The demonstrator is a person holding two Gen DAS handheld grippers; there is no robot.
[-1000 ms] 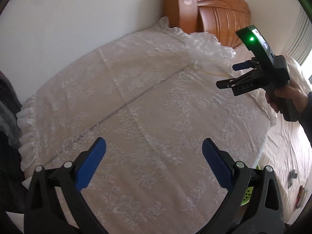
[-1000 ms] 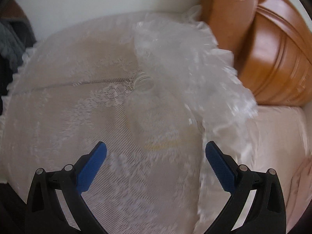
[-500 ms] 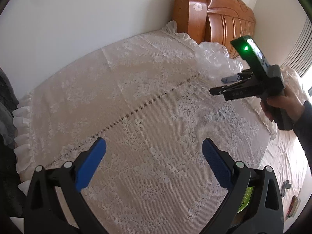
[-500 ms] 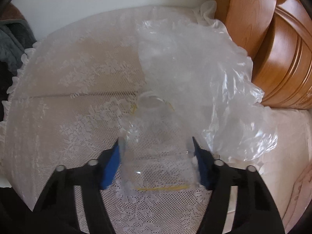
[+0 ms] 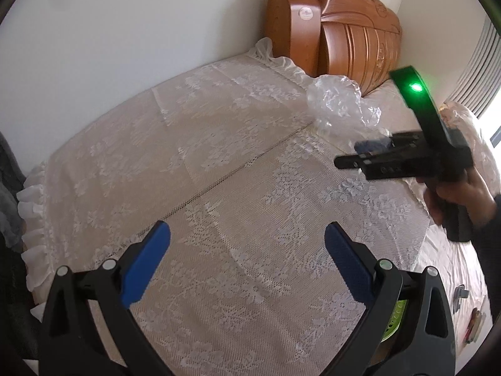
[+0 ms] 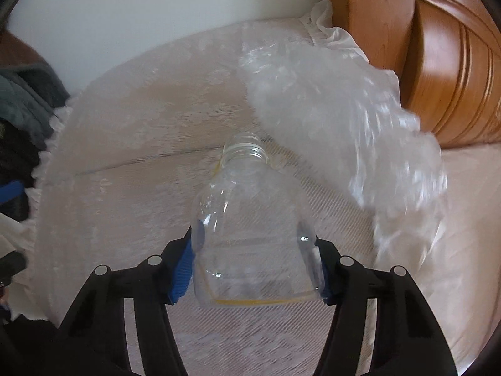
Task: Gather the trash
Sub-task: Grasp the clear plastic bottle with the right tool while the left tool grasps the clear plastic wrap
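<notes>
A clear plastic bottle [image 6: 247, 188] with no cap and a thin yellow line near its base is clamped between the blue pads of my right gripper [image 6: 253, 250], neck pointing away. A crumpled clear plastic bag [image 6: 338, 119] lies just behind and to the right of it on the lace bedspread [image 6: 125, 156]. In the left wrist view the bag [image 5: 338, 106] sits near the bed's head, with my right gripper [image 5: 357, 153] in front of it, held by a hand [image 5: 454, 194]. My left gripper [image 5: 247, 241] hangs open over bare lace, nothing between its fingers.
A carved wooden headboard [image 5: 344, 40] stands behind the bag against a white wall. Dark grey cloth [image 6: 25, 100] lies past the bed's left frilled edge. Small items [image 5: 460, 294] rest on the pink sheet at lower right. A green object [image 5: 396, 316] shows under my left gripper's right finger.
My right gripper went from wide open to shut on the bottle, which now sits raised between the pads. The left gripper's view drifted slightly; its jaws stayed open.
</notes>
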